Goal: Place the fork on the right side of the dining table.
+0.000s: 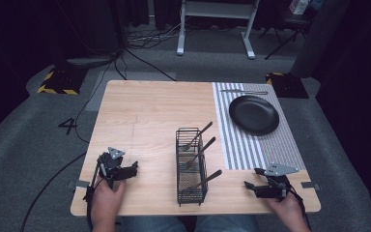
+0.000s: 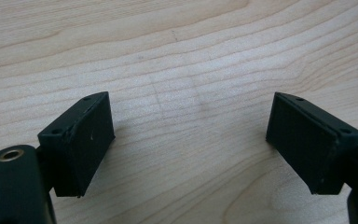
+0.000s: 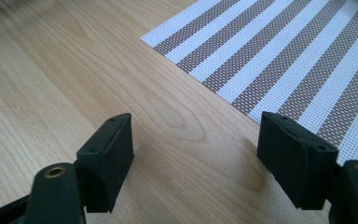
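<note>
Both pairs of jaws stand spread with nothing between them: the left gripper (image 1: 125,170) rests over bare wood near the table (image 1: 145,111) front edge, and the right gripper (image 1: 252,185) sits just beside the corner of the striped placemat (image 1: 251,145). Between them stands the black wire caddy (image 1: 191,166) with three dark utensils (image 1: 200,151) leaning out to the right. These look light, stiff and rather slippery, so I would pinch one across its free handle, above the wire rim.

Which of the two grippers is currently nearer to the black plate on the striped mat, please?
Right. The right gripper sits at the table's near edge, just below the striped mat holding the black plate. The left gripper is across the wire caddy, much farther off.
</note>
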Motion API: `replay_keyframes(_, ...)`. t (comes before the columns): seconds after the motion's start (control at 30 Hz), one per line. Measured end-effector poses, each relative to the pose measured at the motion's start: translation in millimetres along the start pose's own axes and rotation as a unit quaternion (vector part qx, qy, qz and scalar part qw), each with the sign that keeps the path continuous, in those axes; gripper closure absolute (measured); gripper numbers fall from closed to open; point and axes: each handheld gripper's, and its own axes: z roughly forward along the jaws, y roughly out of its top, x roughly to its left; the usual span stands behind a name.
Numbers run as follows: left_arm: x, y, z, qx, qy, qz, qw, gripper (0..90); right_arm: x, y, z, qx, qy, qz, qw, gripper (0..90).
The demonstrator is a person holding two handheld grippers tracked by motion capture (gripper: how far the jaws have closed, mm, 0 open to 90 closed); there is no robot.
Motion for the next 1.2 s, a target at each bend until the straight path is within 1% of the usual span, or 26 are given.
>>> replay_keyframes(0.43,0.1,0.1,0.0,0.0,0.0,0.001,1.0,15.0,0.2,0.1,0.0,0.0,-0.002,0.001,1.0,27.5)
replay_keyframes(0.57,0.2,0.1,-0.1,0.001,0.0,0.001,1.0,15.0,-0.1,0.0,-0.2,-0.002,-0.002,0.002,1.0,29.1)
replay_keyframes(0.6,0.4,0.3,0.0,0.001,0.0,0.001,1.0,15.1,0.0,0.3,-0.8,-0.001,-0.003,0.004,1.0,31.8)
replay_keyframes(0.7,0.3,0.4,0.1,0.001,0.001,0.001,1.0,15.0,-0.1,2.4,-1.8,0.007,-0.001,0.007,0.9999,34.5)
replay_keyframes(0.77,0.3,0.4,0.1,0.001,0.0,0.001,1.0,15.0,-0.3,3.2,-2.9,0.01,0.003,0.01,0.9999,36.0)
replay_keyframes(0.87,0.4,0.3,0.1,0.001,0.0,0.001,1.0,15.0,0.4,4.1,-6.1,0.006,0.008,0.017,0.9998,36.9)
replay_keyframes(1.03,0.4,0.4,0.1,0.001,0.0,0.001,1.0,15.0,5.7,8.8,-10.3,0.007,0.011,0.009,0.9999,37.4)
replay_keyframes(1.07,0.5,0.5,0.2,0.001,0.001,0.001,1.0,15.1,8.8,12.5,-13.4,0.005,0.015,0.003,0.9999,37.7)
replay_keyframes(1.2,0.5,0.5,0.2,0.001,0.001,0.001,1.0,15.1,15.2,21.4,-22.6,-0.002,0.02,-0.006,0.9998,38.0)
